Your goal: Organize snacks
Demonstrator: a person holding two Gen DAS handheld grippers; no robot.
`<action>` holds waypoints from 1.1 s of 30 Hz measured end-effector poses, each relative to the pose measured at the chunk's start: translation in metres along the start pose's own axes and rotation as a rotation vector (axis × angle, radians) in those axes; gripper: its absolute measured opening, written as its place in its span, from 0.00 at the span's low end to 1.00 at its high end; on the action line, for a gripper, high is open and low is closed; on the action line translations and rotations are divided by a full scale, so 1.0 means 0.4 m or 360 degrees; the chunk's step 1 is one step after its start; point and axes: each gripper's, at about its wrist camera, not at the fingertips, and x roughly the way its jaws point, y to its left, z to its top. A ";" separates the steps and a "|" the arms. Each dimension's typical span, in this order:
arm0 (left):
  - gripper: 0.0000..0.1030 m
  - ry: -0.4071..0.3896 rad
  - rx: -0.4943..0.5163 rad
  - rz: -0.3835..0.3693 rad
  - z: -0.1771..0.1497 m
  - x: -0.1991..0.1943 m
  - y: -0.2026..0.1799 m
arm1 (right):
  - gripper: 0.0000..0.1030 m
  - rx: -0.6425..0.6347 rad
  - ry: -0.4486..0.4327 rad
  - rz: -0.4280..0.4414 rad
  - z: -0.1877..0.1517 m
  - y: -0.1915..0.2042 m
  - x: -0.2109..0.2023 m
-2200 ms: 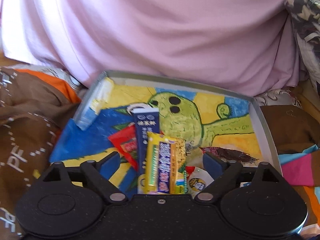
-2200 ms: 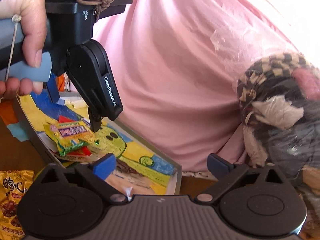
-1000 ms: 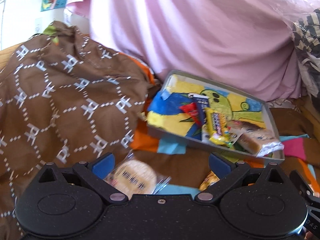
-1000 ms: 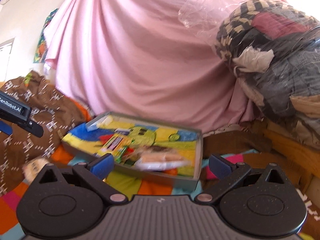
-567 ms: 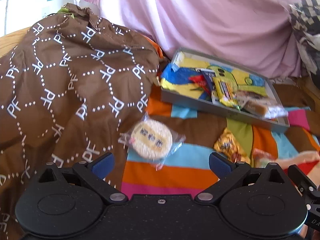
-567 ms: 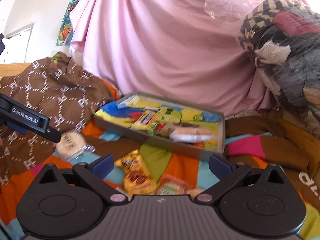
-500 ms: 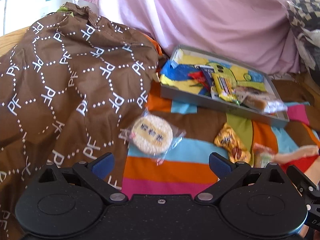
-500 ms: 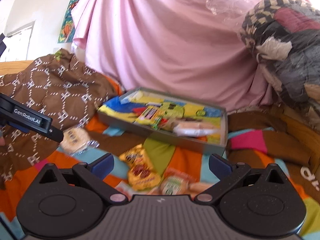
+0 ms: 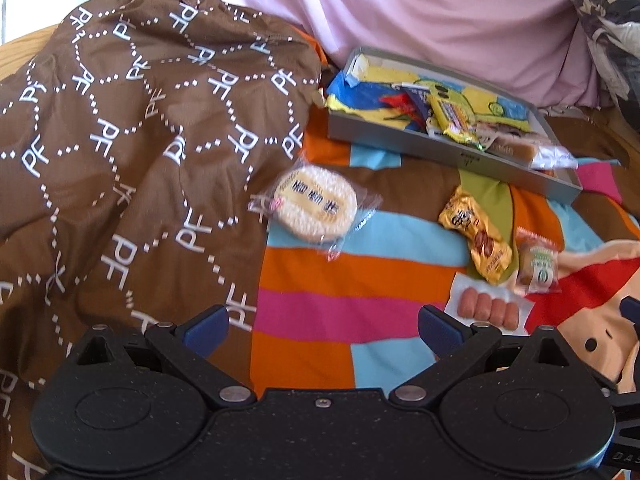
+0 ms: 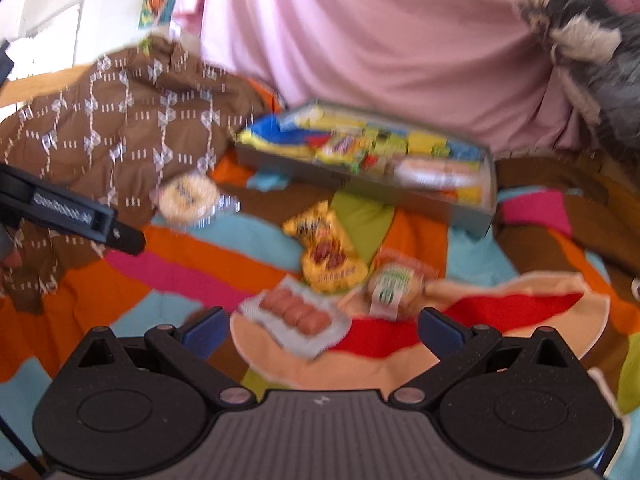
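Left wrist: my left gripper [image 9: 322, 326] wide, empty | right gripper [image 10: 322, 326] wide, empty | sausage pack [image 10: 296, 314] between right fingers | tray [image 9: 452, 150] beyond

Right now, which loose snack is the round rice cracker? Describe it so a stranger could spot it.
Start at the grey tray by the pink sheet. On the striped blanket beside the brown quilt lies the rice cracker. It alone is a pale round disc in clear wrap.

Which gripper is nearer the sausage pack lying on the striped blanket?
Right, as far as I can judge. The sausage pack lies just ahead between the right gripper's open fingers. It sits ahead and to the right of the left gripper, beyond its right finger.
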 end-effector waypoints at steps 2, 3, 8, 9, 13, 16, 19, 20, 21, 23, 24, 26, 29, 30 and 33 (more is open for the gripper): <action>0.98 0.0018 -0.0002 0.0004 -0.006 0.003 0.001 | 1.00 0.0008 0.0067 0.0001 -0.007 0.000 0.017; 0.98 0.0027 -0.0004 0.0002 -0.008 0.004 0.001 | 1.00 0.0015 0.0088 0.0003 -0.009 -0.002 0.022; 0.98 0.0066 0.0000 0.0004 -0.010 0.015 -0.002 | 1.00 0.0075 0.0139 0.0008 -0.007 -0.016 0.033; 0.98 0.0074 0.0000 0.0005 -0.010 0.019 -0.003 | 1.00 0.0083 0.0143 0.0004 -0.006 -0.018 0.035; 0.98 0.0106 0.0006 0.0008 -0.010 0.037 -0.011 | 1.00 0.0089 0.0159 -0.0011 -0.008 -0.029 0.045; 0.98 0.0130 0.0049 0.0005 -0.007 0.053 -0.022 | 1.00 0.0054 0.0166 -0.0021 -0.010 -0.029 0.056; 0.98 0.0128 0.0100 0.0004 -0.001 0.064 -0.034 | 1.00 0.0019 0.0136 -0.0046 -0.005 -0.036 0.062; 0.98 0.0129 0.0114 0.0002 0.002 0.068 -0.036 | 1.00 0.0016 0.0129 -0.0054 -0.002 -0.040 0.065; 0.98 0.0132 0.0129 0.0002 0.004 0.073 -0.039 | 1.00 0.0013 0.0124 -0.0061 0.000 -0.044 0.068; 0.98 0.0138 0.0161 0.0004 0.008 0.082 -0.042 | 1.00 0.0019 0.0117 -0.0077 0.004 -0.058 0.077; 0.98 0.0142 0.0174 0.0004 0.010 0.087 -0.044 | 1.00 0.0020 0.0114 -0.0080 0.006 -0.063 0.081; 0.98 0.0149 0.0193 0.0003 0.014 0.097 -0.046 | 1.00 0.0014 0.0098 -0.0090 0.010 -0.076 0.092; 0.98 0.0152 0.0225 -0.0047 0.017 0.110 -0.054 | 1.00 -0.0011 0.0052 -0.0109 0.019 -0.094 0.110; 0.98 0.0148 0.0239 -0.0076 0.018 0.112 -0.059 | 1.00 -0.0011 0.0029 -0.0106 0.023 -0.100 0.114; 0.98 0.0117 0.0296 -0.0180 0.019 0.112 -0.080 | 1.00 0.0014 -0.0025 -0.0087 0.037 -0.124 0.133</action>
